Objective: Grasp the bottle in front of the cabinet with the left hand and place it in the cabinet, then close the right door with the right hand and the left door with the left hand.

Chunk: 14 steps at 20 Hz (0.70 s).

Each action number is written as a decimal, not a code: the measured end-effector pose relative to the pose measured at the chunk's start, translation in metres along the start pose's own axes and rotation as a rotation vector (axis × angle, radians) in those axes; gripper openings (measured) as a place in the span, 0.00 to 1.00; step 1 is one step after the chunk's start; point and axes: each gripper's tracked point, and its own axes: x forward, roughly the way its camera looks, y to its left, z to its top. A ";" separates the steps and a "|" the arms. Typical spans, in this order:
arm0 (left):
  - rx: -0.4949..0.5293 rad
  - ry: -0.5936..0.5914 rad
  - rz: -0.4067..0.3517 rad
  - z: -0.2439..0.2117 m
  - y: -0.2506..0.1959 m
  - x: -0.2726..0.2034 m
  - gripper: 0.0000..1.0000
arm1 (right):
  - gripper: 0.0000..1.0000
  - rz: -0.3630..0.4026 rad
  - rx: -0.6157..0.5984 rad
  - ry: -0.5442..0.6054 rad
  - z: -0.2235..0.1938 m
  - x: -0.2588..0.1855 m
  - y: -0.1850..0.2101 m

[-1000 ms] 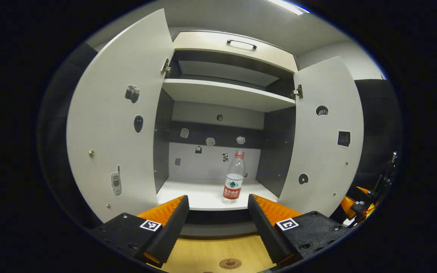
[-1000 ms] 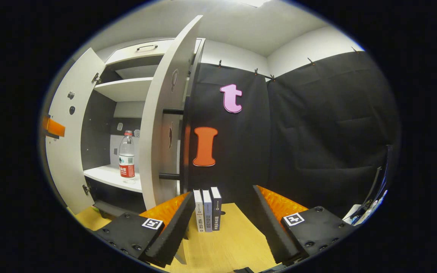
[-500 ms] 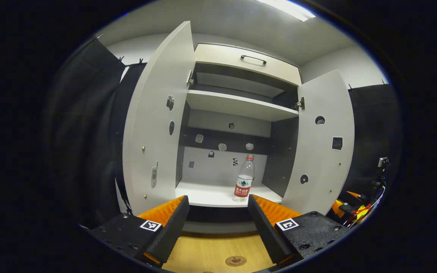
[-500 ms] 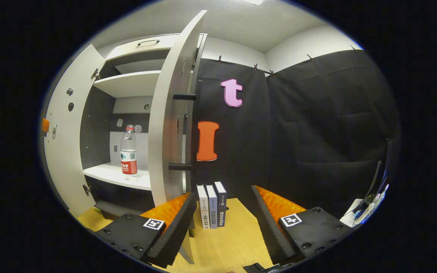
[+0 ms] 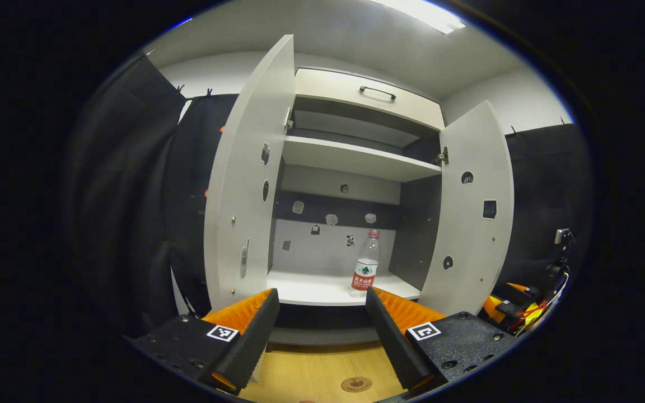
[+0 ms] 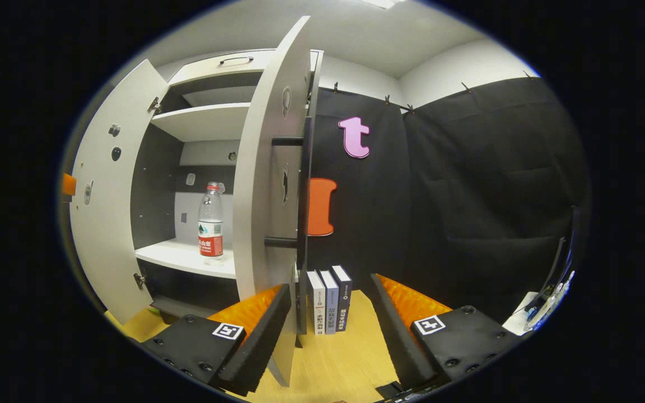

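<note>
A clear bottle [image 5: 366,266] with a red label stands upright on the cabinet's lower shelf [image 5: 322,288], toward its right side. Both white doors hang open: the left door [image 5: 247,184] and the right door [image 5: 471,212]. My left gripper [image 5: 322,319] is open and empty, held back from the shelf's front. In the right gripper view the bottle [image 6: 210,221] shows past the right door [image 6: 269,184], which I see nearly edge-on with its black handle [image 6: 302,196]. My right gripper [image 6: 328,319] is open; the door's lower edge sits just inside its left finger [image 6: 258,336].
Three books [image 6: 331,299] stand upright on the wooden table [image 6: 339,364] right of the cabinet. An upper shelf [image 5: 356,159] and a drawer with a black handle [image 5: 377,92] lie above. Black cloth walls flank the cabinet. A cabled device [image 5: 515,308] sits at the right.
My left gripper has drawn back from the cabinet, so the cabinet and bottle look smaller. My right gripper has moved in toward the right door's edge. The bottle has stayed put.
</note>
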 end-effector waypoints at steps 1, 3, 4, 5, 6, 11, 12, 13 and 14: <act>-0.005 -0.004 0.003 0.000 0.003 -0.003 0.94 | 0.94 0.012 -0.001 0.005 0.000 0.000 0.006; -0.012 -0.012 0.014 -0.002 0.010 -0.011 0.94 | 0.94 0.029 -0.011 0.011 0.001 0.001 0.016; -0.015 -0.017 0.020 -0.003 0.014 -0.015 0.94 | 0.94 0.038 -0.019 0.014 0.002 0.002 0.021; -0.015 -0.021 0.027 -0.002 0.017 -0.020 0.94 | 0.94 0.047 -0.026 0.017 0.002 0.003 0.027; -0.017 -0.024 0.034 -0.003 0.022 -0.024 0.94 | 0.94 0.055 -0.030 0.021 0.003 0.003 0.033; -0.082 -0.026 0.058 -0.011 0.042 -0.045 0.95 | 0.95 0.115 -0.024 0.035 0.005 0.010 0.066; -0.076 -0.027 0.078 -0.011 0.051 -0.049 0.94 | 0.95 0.126 -0.024 0.032 0.005 0.012 0.072; -0.068 -0.032 0.097 -0.011 0.058 -0.050 0.94 | 0.95 0.133 -0.026 0.029 0.005 0.015 0.078; -0.060 -0.034 0.116 -0.010 0.065 -0.053 0.94 | 0.94 0.134 -0.029 0.030 0.003 0.020 0.084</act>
